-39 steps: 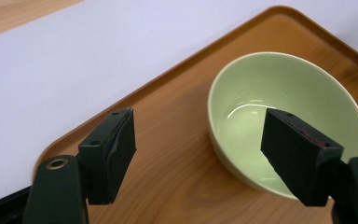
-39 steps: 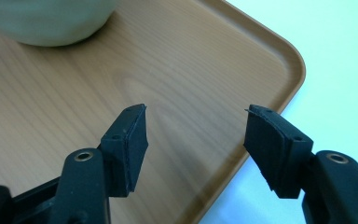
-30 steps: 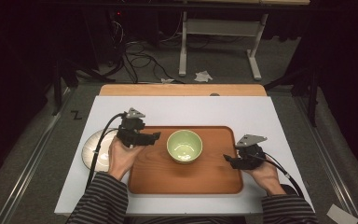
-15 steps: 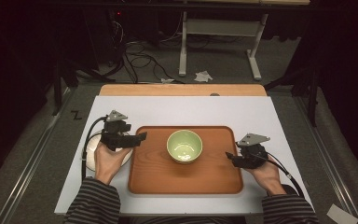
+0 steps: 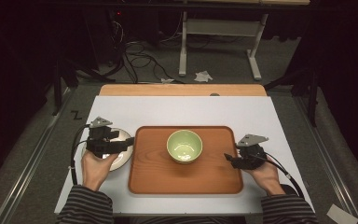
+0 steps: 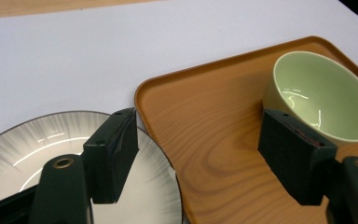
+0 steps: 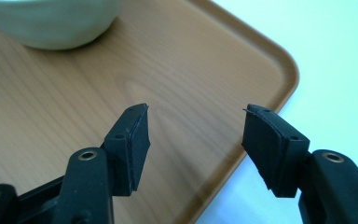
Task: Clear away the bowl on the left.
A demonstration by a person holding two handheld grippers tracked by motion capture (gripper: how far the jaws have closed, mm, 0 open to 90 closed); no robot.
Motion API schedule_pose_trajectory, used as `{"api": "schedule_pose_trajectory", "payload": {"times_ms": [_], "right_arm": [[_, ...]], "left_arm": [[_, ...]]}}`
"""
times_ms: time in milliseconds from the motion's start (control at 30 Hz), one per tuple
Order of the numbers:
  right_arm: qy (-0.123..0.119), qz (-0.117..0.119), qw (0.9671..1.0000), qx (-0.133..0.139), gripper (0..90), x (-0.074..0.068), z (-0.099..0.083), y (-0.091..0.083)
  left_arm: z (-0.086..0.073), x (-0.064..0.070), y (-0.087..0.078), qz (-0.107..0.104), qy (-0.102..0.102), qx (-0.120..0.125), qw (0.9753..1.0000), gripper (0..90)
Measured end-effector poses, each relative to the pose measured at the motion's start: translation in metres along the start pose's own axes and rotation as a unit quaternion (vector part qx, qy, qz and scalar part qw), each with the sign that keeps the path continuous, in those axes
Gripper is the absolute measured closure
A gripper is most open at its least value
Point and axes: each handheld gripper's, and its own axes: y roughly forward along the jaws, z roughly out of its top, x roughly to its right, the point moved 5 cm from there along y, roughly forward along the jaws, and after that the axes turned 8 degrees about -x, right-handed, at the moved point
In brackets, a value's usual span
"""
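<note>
A pale green bowl (image 5: 184,146) stands upright on a wooden tray (image 5: 158,179) in the middle of the white table. Left of the tray lies a white plate with a dark rim (image 5: 120,159). My left gripper (image 5: 123,143) hovers over that plate, open and empty. In the left gripper view its jaws straddle the plate (image 6: 32,149) and the tray's corner (image 6: 205,135), with the bowl (image 6: 321,93) beyond. My right gripper (image 5: 228,159) is open over the tray's right edge. The right gripper view shows the tray (image 7: 65,107) between its jaws and the bowl's base (image 7: 51,23) at top left.
The white table surface (image 5: 196,112) reaches back to a wooden strip (image 5: 182,90). Beyond it, the floor holds cables (image 5: 140,56), a desk frame (image 5: 219,42) and a crumpled paper (image 5: 203,76). Striped sleeves (image 5: 84,205) come in at the bottom.
My left gripper has drawn back leftward from the tray near the bowl to above the plate. The right gripper has barely moved. The bowl stays put.
</note>
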Motion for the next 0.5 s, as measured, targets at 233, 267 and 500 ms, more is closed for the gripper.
{"api": "schedule_pose_trajectory", "payload": {"times_ms": [233,267,500], "right_arm": [[0.009,-0.007,0.9999,0.011,42.7,0.002,0.000,-0.004],[0.009,-0.007,0.9999,0.011,42.7,0.002,0.000,-0.004],[0.011,-0.005,0.9999,0.009,42.7,0.002,0.000,-0.003]], "left_arm": [[-0.007,0.007,0.006,0.000,0.009,-0.017,0.9998,28.7],[-0.007,0.007,0.006,0.000,0.009,-0.017,0.9998,28.8],[-0.015,0.022,0.014,-0.006,0.042,-0.049,0.9979,27.6]]}}
